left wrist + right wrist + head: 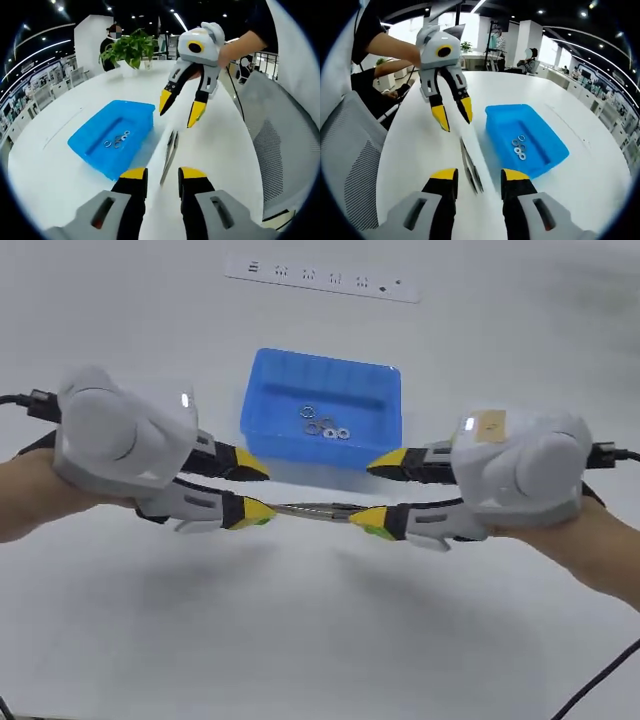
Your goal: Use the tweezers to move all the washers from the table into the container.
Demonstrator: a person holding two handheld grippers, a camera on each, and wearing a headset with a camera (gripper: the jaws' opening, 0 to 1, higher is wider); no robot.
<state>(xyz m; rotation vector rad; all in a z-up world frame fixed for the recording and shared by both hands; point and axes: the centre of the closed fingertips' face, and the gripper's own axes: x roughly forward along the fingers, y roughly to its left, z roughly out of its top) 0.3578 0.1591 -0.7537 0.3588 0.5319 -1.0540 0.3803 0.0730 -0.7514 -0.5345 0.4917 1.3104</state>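
A blue container (262,430) stands on the white table with several washers (323,425) lying inside it. In front of it the metal tweezers (315,510) lie flat on the table. My left gripper (256,490) and my right gripper (372,492) face each other across the tweezers, both open and holding nothing. In the left gripper view the tweezers (169,152) lie just ahead of my left gripper (162,175), with the right gripper (187,102) beyond and the container (90,137) to the left. In the right gripper view the tweezers (470,162) lie ahead of my right gripper (479,176).
A white power strip (320,280) lies at the table's far edge. A potted plant (130,47) stands at one end of the table. A mesh office chair (270,150) is beside the table. White tabletop stretches in front of the grippers.
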